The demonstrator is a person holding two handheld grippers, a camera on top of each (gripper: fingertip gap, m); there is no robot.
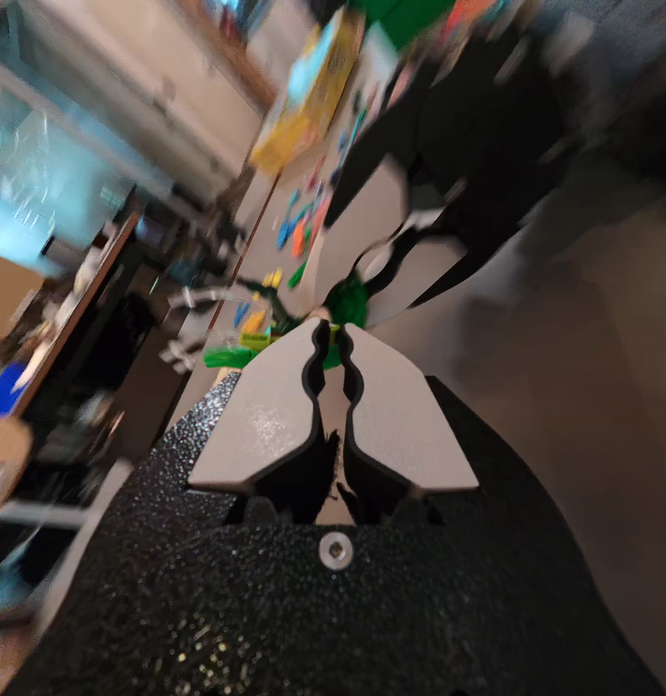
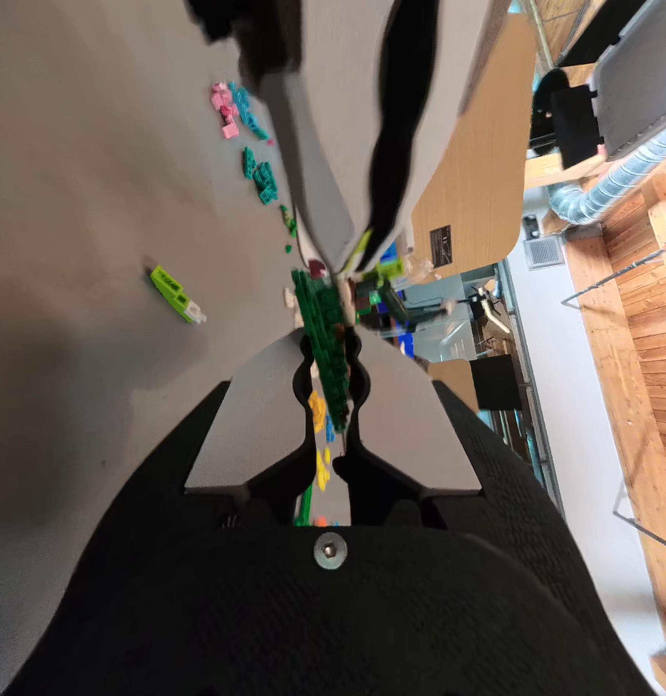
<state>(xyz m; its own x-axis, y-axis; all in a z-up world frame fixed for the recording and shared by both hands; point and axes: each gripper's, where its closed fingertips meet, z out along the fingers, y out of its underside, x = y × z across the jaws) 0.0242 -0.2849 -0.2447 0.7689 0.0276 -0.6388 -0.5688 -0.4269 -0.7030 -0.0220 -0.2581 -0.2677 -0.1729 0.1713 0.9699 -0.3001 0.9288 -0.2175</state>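
My right gripper (image 2: 329,341) is shut on a dark green brick plate (image 2: 324,331), held edge-on above the grey table (image 2: 98,150). The plate carries small brown, green and lime bricks on its far side. My left gripper (image 1: 331,329) is shut on a small lime green brick (image 1: 334,334) and meets the plate tip to tip. The plate shows as a green blur (image 1: 348,301) just beyond my left fingertips. In the right wrist view the left gripper (image 2: 342,269) comes down from the top with the lime brick (image 2: 361,244) between its fingers. The right gripper (image 1: 352,277) shows at upper right in the left wrist view.
Loose bricks lie on the table: a lime and white piece (image 2: 175,293), teal ones (image 2: 263,180), pink ones (image 2: 224,109) and yellow ones (image 2: 318,410). A yellow box (image 1: 312,94) stands at the far end. The table edge (image 1: 248,241) runs along the left. Tip to tip, the grippers are about 6 cm apart.
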